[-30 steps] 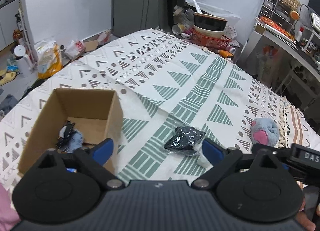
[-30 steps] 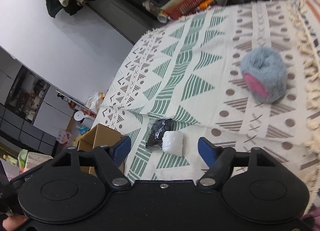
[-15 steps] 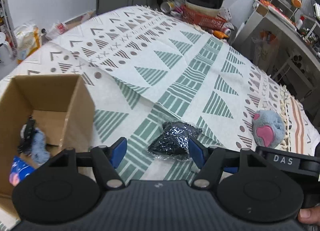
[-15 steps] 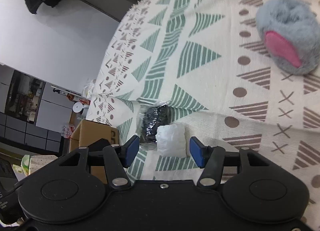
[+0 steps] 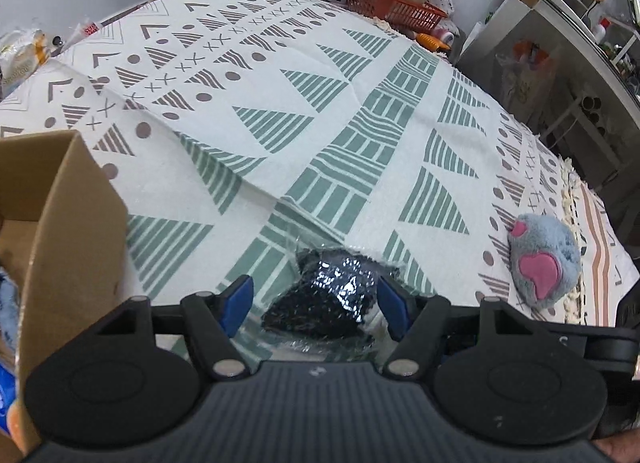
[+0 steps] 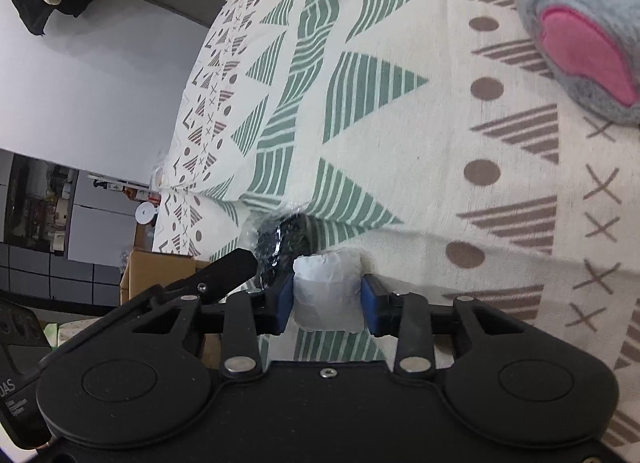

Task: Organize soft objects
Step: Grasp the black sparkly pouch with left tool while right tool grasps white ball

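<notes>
Left gripper (image 5: 314,305): lowered from above; jaws narrowed, now straddling the black bundle (image 5: 326,299).
Right gripper (image 6: 326,299): lowered beside the black bundle; jaws closing on the white bundle (image 6: 327,287).

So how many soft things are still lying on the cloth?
3: black bagged bundle between the left gripper fingers, white bundle in the right gripper, grey plush near the edge.

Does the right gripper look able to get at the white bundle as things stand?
Probably yes. The white bundle already sits between the right gripper's closing jaws, nothing blocking; the black bagged item only crowds one side.
</notes>
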Tool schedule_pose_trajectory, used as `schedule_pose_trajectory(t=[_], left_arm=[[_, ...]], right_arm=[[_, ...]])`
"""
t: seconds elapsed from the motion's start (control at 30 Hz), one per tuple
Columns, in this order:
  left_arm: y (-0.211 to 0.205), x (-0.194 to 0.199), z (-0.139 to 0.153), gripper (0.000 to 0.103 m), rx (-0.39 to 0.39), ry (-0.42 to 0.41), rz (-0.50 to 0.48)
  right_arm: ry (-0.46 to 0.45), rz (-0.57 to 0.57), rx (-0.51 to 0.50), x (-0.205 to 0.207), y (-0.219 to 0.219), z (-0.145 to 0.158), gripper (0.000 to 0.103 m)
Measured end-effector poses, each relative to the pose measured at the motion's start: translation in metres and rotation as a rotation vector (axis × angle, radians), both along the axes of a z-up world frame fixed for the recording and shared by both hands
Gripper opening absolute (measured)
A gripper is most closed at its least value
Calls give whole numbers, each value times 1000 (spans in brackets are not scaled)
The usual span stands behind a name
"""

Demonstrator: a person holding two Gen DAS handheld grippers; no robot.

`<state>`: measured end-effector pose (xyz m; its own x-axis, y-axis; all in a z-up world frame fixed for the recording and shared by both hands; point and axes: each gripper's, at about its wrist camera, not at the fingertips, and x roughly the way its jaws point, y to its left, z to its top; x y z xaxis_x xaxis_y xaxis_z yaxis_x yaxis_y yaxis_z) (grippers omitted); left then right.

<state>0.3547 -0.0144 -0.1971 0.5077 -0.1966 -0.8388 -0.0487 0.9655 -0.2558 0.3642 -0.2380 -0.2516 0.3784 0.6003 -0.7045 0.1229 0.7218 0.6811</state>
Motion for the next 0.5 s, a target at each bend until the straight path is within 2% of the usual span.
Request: schedule_pose_trajectory(t=[0.07,0.2,0.3,0.37,0.43,0.5], left_arm=[[-3,5,-6,70,21,28,0],[-7,9,-13,74,-11,35,-14],[-17,10,-19,76,27,43,-27],[-23,8,-20,75,52,20,-44],[-27,6,-21,69,69,35,-45],[-25,4,-16,56,53,41,-20]], right_arm=[[-4,-18,5,1,-3,1,35],[-20,-58,1,0,-13,4,34],[-37,-55,-11,-1,-14,5,35],[-47,-54,-19,-1,-15,7,35],[-55,-58,-24,-2,-16,8,35],[-59,-60,-21,-3,-18,8,35]])
